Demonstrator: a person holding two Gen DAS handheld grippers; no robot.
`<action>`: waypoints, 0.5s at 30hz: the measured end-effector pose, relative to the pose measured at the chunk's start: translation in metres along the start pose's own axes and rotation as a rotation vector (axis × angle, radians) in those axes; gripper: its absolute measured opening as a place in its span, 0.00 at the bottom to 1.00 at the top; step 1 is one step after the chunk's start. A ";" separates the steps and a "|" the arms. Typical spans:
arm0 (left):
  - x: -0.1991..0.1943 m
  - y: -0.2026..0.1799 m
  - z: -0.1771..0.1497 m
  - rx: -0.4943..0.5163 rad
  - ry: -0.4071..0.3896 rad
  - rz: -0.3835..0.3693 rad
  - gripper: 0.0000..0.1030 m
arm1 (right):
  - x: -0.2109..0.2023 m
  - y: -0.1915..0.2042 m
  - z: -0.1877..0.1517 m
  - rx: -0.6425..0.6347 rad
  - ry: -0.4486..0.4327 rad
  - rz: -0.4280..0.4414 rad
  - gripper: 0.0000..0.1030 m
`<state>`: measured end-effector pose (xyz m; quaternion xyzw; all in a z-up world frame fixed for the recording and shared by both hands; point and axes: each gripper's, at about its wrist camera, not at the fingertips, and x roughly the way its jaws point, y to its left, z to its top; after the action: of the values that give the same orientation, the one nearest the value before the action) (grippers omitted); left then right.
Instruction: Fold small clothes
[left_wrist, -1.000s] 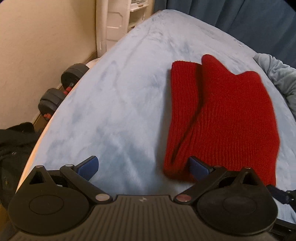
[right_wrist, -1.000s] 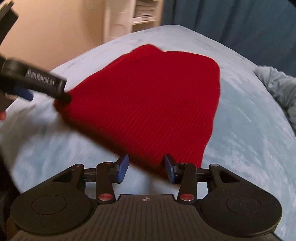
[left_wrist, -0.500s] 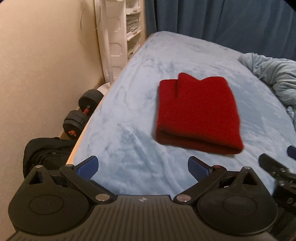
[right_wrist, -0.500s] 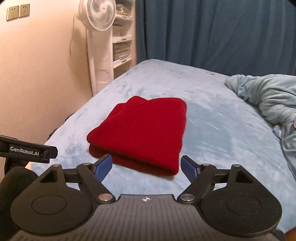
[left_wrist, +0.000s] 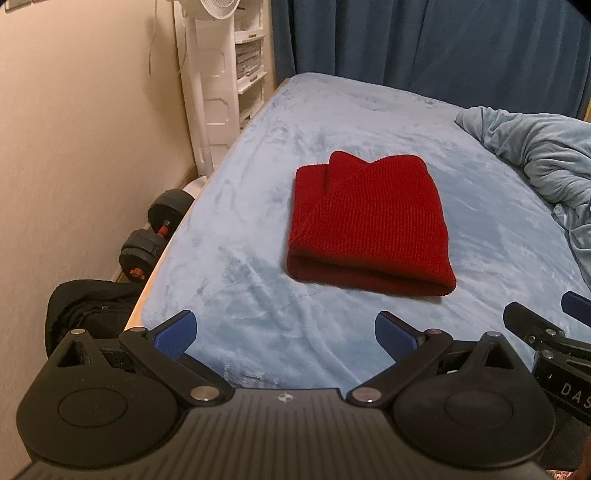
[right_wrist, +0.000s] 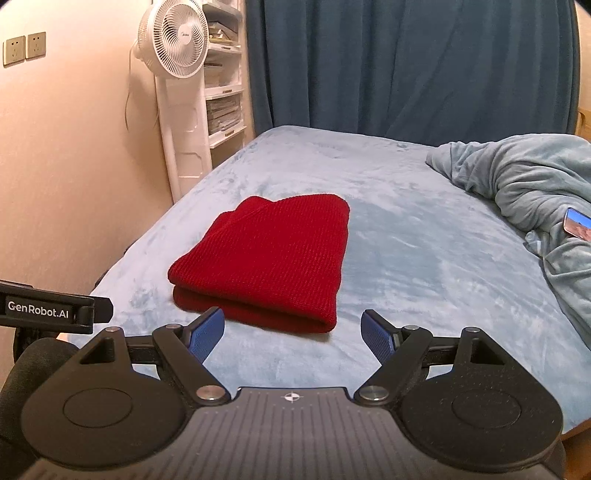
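A red knit garment (left_wrist: 365, 225) (right_wrist: 269, 258) lies folded flat on the light blue bed (left_wrist: 258, 184) (right_wrist: 406, 266), its thick fold edge facing me. My left gripper (left_wrist: 286, 334) hangs open above the bed's near edge, short of the garment and to its left, with nothing between its blue pads. My right gripper (right_wrist: 293, 336) is open too, just in front of the garment's near edge and apart from it. Part of the right gripper shows at the right edge of the left wrist view, and the left gripper's black body at the left of the right wrist view.
A crumpled blue blanket (right_wrist: 535, 192) lies at the bed's right side with a phone (right_wrist: 578, 227) on it. A white fan (right_wrist: 177, 92) and shelves stand by the wall. Dumbbells (left_wrist: 155, 236) and a black bag (left_wrist: 85, 306) lie on the floor at the left.
Both grippers have pulled back and up from the garment, which now lies free on the bed. The right gripper's jaws have widened and no longer straddle the garment's edge.
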<state>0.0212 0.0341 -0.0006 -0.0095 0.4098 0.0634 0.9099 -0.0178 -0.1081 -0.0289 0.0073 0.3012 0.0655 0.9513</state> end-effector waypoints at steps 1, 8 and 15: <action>-0.001 0.000 0.000 -0.001 -0.001 0.000 1.00 | 0.001 0.000 0.001 0.000 0.000 -0.001 0.80; 0.001 0.002 0.000 -0.008 0.006 -0.002 1.00 | 0.001 -0.001 0.002 0.008 0.011 0.007 0.80; 0.004 0.003 0.000 -0.013 0.016 -0.009 1.00 | 0.006 0.000 0.002 0.013 0.018 0.006 0.80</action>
<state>0.0235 0.0379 -0.0035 -0.0176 0.4165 0.0620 0.9069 -0.0120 -0.1075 -0.0306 0.0136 0.3101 0.0665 0.9483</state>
